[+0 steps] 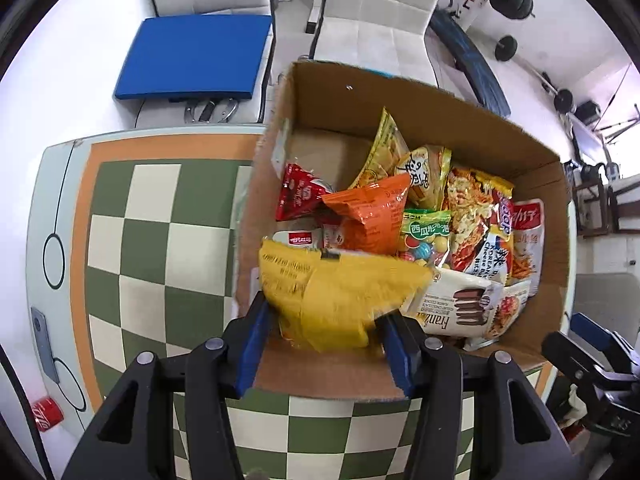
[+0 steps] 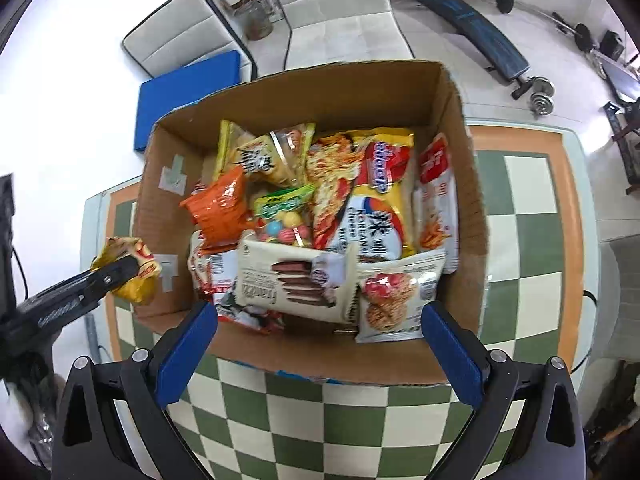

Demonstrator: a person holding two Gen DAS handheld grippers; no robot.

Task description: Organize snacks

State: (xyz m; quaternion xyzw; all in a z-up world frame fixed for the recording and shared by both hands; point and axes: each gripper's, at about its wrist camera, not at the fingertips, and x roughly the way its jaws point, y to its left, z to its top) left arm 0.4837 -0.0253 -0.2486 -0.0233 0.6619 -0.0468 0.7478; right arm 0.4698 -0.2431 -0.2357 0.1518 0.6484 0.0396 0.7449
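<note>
A cardboard box (image 1: pixel 460 120) (image 2: pixel 466 168) full of snack packets stands on the checkered table. My left gripper (image 1: pixel 324 344) is shut on a yellow snack bag (image 1: pixel 332 300), held above the box's near left corner; the bag also shows in the right wrist view (image 2: pixel 134 272) beside the box's left wall. My right gripper (image 2: pixel 320 332) is open and empty above the box's near wall. In the box lie an orange bag (image 2: pixel 220 208), a white chocolate-cookie packet (image 2: pixel 292 284), a yellow Korean noodle packet (image 2: pixel 372 208) and several others.
The green and cream checkered table (image 1: pixel 148 232) (image 2: pixel 520 232) carries the box. A red cola can (image 1: pixel 46 418) lies at its left edge. White chairs (image 1: pixel 384 12), one with a blue cushion (image 1: pixel 196 56), stand beyond. Gym equipment (image 2: pixel 472 20) is on the floor.
</note>
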